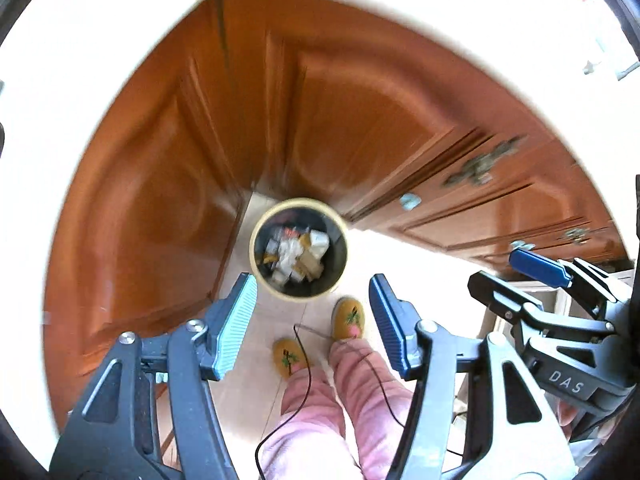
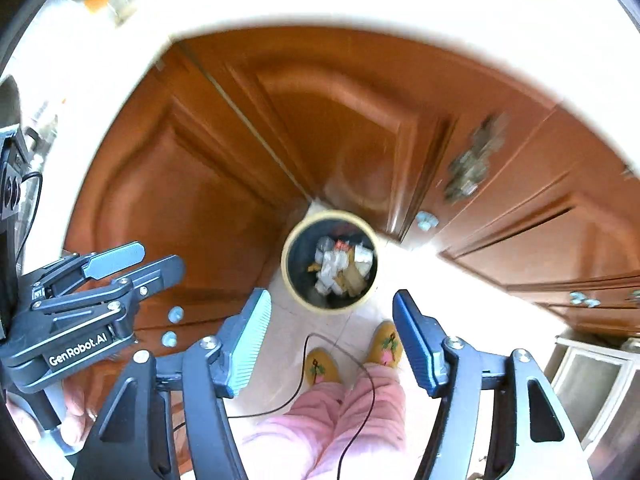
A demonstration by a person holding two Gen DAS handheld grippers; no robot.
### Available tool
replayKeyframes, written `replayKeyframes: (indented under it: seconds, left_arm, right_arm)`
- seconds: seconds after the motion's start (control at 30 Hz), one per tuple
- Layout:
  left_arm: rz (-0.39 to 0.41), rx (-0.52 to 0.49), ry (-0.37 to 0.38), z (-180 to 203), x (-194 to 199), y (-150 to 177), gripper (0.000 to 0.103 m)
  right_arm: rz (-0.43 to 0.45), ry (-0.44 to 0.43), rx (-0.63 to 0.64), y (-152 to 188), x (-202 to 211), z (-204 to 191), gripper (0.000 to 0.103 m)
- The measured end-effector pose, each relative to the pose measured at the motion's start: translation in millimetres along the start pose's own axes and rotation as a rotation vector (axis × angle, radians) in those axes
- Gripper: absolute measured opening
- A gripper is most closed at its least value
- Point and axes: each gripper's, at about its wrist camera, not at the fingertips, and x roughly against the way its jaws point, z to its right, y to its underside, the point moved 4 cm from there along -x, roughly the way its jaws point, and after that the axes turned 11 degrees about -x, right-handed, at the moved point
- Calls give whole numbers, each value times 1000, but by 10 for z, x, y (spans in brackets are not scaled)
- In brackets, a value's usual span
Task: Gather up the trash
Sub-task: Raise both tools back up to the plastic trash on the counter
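Observation:
A round bin [image 1: 256, 258] with a cream rim stands on the floor by the wooden cabinets, with crumpled paper and wrappers [image 1: 298, 256] inside. It also shows in the right wrist view [image 2: 289, 276], with the trash [image 2: 340, 266] in it. My left gripper [image 1: 314, 324] is open and empty, high above the bin. My right gripper [image 2: 332, 338] is open and empty, also high above it. The right gripper shows at the right of the left view [image 1: 504, 276]. The left gripper shows at the left of the right view [image 2: 148, 258].
Brown cabinet doors [image 1: 168, 168] and drawers with metal handles [image 1: 480, 164] curve behind the bin. A pale countertop edge [image 2: 360, 8] runs above. The person's pink trousers [image 1: 336, 412] and yellow slippers [image 1: 350, 318] stand on the tiled floor, with a thin black cable [image 1: 304, 364] trailing.

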Motion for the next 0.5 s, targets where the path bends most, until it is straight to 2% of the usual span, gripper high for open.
replayKeyframes:
  seconds: [0.27, 0.33, 0.43, 0.5]
  left_arm:
    - [225, -84, 35, 387, 1238, -466, 55]
    - [295, -123, 24, 515, 1521, -593, 55]
    - [394, -168, -31, 680, 1877, -759, 56]
    - [437, -187, -25, 753, 2054, -853, 56]
  right_arm:
    - [220, 17, -33, -181, 1365, -127, 73]
    - [267, 21, -38, -232, 1662, -150, 74]
    - [345, 37, -45, -303, 2047, -183, 75]
    - [390, 48, -49, -336, 2322, -194, 75]
